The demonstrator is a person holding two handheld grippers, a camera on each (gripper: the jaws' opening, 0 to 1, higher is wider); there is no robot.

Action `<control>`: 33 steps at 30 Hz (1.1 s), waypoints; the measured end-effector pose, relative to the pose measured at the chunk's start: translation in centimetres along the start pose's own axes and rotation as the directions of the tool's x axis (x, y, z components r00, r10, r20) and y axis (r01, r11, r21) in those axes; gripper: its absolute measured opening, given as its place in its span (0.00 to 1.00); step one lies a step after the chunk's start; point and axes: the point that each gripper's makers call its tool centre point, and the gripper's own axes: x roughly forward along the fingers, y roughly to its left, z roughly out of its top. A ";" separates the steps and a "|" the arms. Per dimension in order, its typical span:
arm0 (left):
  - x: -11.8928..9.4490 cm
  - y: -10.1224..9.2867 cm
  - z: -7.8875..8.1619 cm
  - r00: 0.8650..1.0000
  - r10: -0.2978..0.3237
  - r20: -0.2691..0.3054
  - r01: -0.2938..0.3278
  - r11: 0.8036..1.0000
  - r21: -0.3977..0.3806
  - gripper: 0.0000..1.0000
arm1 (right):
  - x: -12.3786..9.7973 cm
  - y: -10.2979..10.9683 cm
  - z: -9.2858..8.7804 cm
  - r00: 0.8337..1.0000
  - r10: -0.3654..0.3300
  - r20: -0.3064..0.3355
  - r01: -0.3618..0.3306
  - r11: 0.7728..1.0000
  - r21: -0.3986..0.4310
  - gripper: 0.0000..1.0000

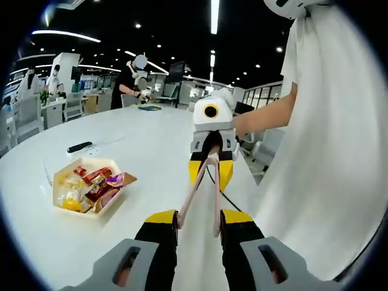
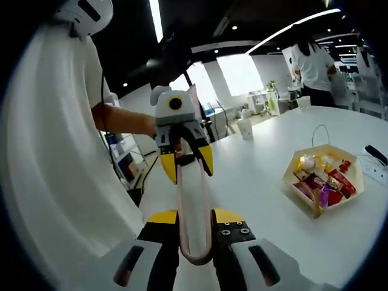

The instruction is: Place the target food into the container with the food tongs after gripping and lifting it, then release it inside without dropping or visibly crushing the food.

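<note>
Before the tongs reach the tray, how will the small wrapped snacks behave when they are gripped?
The wrapped snacks look small and probably light. Their shiny wrappers may slip or crinkle between the pink food tongs. They lie heaped loosely in the shallow paper tray, so neighbours will likely shift when one is pulled. The tray itself may slide on the smooth white table.

White table point(image 1: 139, 130), long and curved. A black remote-like thing point(image 1: 79, 147) lies on it, a thin white cable point(image 1: 106, 141) looping beside. Farther down, a cup point(image 2: 245, 128) stands near the edge. A power strip point(image 2: 377, 171) lies at the edge, a black object point(image 2: 376, 154) just behind it. A wire loop point(image 2: 321, 132) rises off the surface. Person in black point(image 1: 129, 86) stands at the far end; another in white point(image 2: 314, 65) stands with back turned. Chairs point(image 1: 73, 106) off to the side. Ceiling light strips point(image 1: 214, 15) overhead. My white shirt point(image 1: 327, 151) is close by.
</note>
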 end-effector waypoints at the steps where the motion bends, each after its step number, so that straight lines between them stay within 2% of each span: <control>1: 0.0 0.0 0.0 1.000 0.002 0.000 -0.002 1.000 0.000 0.25 | 0.0 -0.1 0.0 1.000 -0.003 -0.001 0.003 1.000 0.001 0.19; 3: 0.4 0.1 -0.7 0.999 0.010 -0.039 -0.009 0.999 0.035 0.25 | 0.0 -0.5 -0.8 0.999 -0.024 -0.034 0.025 0.999 0.020 0.20; 7: 0.5 0.3 -1.4 0.997 0.015 -0.081 -0.011 0.999 0.051 0.26 | 0.1 -0.7 -1.1 0.998 -0.038 -0.049 0.039 0.999 0.007 0.20; 8: 0.7 0.2 -2.3 0.991 0.012 -0.137 -0.002 0.997 0.074 0.26 | 0.3 -0.8 -1.5 0.997 -0.041 -0.068 0.041 0.999 -0.012 0.20; 9: 0.9 0.4 -2.7 0.988 0.022 -0.154 -0.009 0.996 0.085 0.26 | 0.6 -0.9 -2.4 0.994 -0.050 -0.097 0.047 0.999 -0.026 0.20; 13: 0.9 1.3 -3.0 0.991 0.031 -0.127 -0.023 0.997 0.067 0.26 | 0.5 -1.8 -2.4 0.995 -0.076 -0.070 0.075 0.997 -0.028 0.21; 16: 1.1 1.7 -3.0 0.992 0.042 -0.123 -0.034 0.997 0.067 0.26 | 0.5 -2.4 -2.6 0.993 -0.089 -0.074 0.087 0.996 -0.021 0.22; 20: 2.0 2.7 -3.9 0.986 0.074 -0.147 -0.066 0.996 0.058 0.25 | 0.5 -3.9 -3.2 0.986 -0.124 -0.108 0.118 0.992 -0.054 0.22; 23: 2.4 4.3 -4.5 0.977 0.122 -0.175 -0.103 0.988 0.114 0.25 | 0.7 -5.6 -3.8 0.980 -0.158 -0.117 0.150 0.986 -0.077 0.23; 27: 2.6 5.2 -5.5 0.972 0.136 -0.190 -0.113 0.986 0.124 0.25 | 1.5 -6.8 -4.3 0.978 -0.164 -0.128 0.149 0.981 -0.122 0.23; 30: 2.7 5.9 -6.4 0.964 0.154 -0.219 -0.123 0.981 0.149 0.26 | 1.9 -7.5 -4.8 0.975 -0.166 -0.147 0.144 0.979 -0.144 0.23; 33: 2.7 6.7 -6.4 0.960 0.176 -0.216 -0.144 0.977 0.155 0.25 | 2.1 -8.3 -4.7 0.973 -0.182 -0.140 0.161 0.976 -0.146 0.23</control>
